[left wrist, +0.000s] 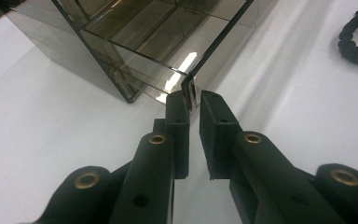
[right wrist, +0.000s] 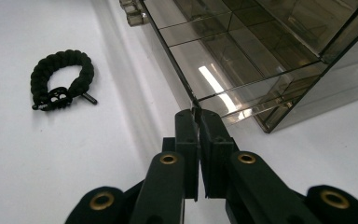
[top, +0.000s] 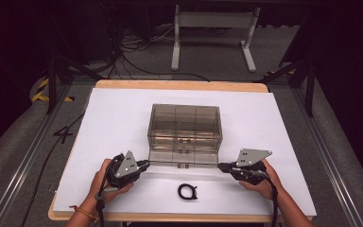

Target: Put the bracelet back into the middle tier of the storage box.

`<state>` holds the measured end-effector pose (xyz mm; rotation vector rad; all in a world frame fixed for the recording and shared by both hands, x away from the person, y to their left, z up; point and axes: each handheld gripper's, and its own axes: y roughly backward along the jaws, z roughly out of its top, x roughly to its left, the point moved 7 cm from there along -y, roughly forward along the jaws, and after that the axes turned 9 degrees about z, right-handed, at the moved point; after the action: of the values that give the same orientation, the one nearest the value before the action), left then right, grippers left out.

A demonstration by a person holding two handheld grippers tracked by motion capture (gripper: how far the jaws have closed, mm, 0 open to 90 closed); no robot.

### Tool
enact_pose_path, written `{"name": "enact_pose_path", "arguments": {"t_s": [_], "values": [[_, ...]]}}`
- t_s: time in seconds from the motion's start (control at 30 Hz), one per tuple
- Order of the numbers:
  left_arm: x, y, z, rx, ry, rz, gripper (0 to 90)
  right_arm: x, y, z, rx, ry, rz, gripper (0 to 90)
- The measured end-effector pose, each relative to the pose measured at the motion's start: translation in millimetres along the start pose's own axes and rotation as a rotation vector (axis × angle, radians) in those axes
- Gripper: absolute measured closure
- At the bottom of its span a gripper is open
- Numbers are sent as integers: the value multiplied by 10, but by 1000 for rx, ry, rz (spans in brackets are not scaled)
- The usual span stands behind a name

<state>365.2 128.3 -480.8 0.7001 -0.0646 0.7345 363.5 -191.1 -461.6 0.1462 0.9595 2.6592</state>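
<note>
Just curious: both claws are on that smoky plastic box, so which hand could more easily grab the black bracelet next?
Probably either. The black bracelet lies about midway between the left claw and right claw, both pinching the box's front panel.

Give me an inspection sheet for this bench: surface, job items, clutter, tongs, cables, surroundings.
Surface: white board on a wooden table; no spills or marks seen.
Job's things: smoky clear drawer box at the centre, its front panel hinged down to the board; black braided bracelet lying in front of it, untouched.
Clutter: nothing seen.
Tongs: left tongs closed on the panel's left end; right tongs closed on its right end.
Cables: one trails from each tool toward the near edge; a loose bundle lies on the floor beyond the table.
Surroundings: grey floor, white stand frame behind, yellow-black tape at left.
</note>
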Motion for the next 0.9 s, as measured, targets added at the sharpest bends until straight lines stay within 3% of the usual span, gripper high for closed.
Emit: {"name": "enact_pose_path", "arguments": {"t_s": [0.4,0.6,0.9], "values": [[-24,22,-12,1,1,2,800,27,4,-3,13,9,23,871],[-20,30,-17,2,-8,-1,749,18,51,36,-14,-4,15,808],[50,109,-42,-23,31,3,649,9,153,109,-75,-18,6,775]]}}
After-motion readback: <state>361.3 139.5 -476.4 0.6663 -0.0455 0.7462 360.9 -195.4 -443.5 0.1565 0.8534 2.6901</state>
